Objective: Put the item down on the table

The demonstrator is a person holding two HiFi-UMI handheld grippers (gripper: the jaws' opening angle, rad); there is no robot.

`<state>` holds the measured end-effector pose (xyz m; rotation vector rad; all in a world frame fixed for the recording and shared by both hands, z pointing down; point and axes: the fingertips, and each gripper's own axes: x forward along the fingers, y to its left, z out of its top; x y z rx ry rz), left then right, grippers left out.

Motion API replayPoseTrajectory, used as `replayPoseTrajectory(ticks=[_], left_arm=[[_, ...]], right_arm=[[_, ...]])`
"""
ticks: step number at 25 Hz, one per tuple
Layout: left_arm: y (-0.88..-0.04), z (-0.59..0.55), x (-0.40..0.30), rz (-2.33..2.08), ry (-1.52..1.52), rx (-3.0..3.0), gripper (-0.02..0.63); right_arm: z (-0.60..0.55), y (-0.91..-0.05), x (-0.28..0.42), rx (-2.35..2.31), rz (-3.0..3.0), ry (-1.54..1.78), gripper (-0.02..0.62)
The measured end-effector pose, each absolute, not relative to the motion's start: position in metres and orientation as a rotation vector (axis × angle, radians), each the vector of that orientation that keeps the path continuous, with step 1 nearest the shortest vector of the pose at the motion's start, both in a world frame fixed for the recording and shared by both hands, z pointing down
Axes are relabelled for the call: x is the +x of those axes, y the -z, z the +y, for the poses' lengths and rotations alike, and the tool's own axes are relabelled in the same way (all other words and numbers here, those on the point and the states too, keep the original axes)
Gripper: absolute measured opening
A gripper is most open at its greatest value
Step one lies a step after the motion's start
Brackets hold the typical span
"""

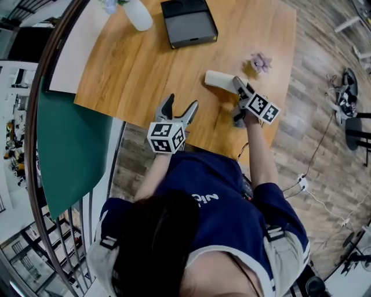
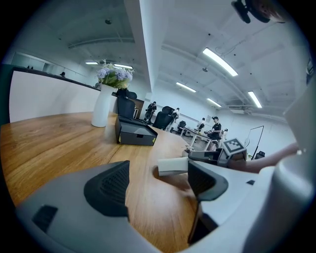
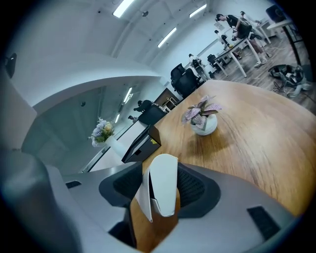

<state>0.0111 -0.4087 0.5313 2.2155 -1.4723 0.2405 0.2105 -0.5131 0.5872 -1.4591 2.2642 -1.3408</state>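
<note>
While both forearms reach out from the person's body over the near edge of the tabletop (image 1: 145, 69), the two claws point forward and slightly downward across the wood. The left claw (image 2: 157, 185) hangs just above the near edge. Its jaws stand wide apart, with only bare wood showing between the ribbed pads (image 2: 109, 187).

The right arm stretches further, up the right side of the tabletop. The right claw (image 3: 160, 193) has its jaws about half parted, and the white item (image 1: 219, 78) sits between them. The item lies on its side on the wood, its far end poking out past the jaw tips. In the right gripper view the pads flank it closely, and they look slack rather than clamped on it.

By count there are two claws and one white item. There is also one black box (image 1: 188, 22) at the far edge and one white vase (image 1: 138, 13) of flowers to the left of it. One small potted plant (image 1: 261, 62) with pinkish leaves stands near the item, just beyond the right claw.
</note>
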Motion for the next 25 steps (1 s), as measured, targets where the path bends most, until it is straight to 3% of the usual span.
replayPoseTrajectory(ticks=[13,14,17,25], left_arm=[[-0.529,-0.415,0.014,-1.513,-0.243,2.198,0.359],[-0.53,-0.414,0.016,-1.509,-0.25,2.2,0.359],[-0.534,-0.412,0.021,-1.494,-0.266,2.208,0.359],[-0.53,-0.411,0.015,-1.484,-0.255,2.233,0.359]], right_arm=[[-0.511,-0.619,0.22,-1.582,2.474,1.379,0.261],[-0.51,-0.62,0.219,-1.591,2.497,1.373,0.27],[-0.509,-0.624,0.219,-1.637,2.555,1.347,0.384],[-0.493,-0.594,0.204,-1.699,2.781,1.027,0.416]])
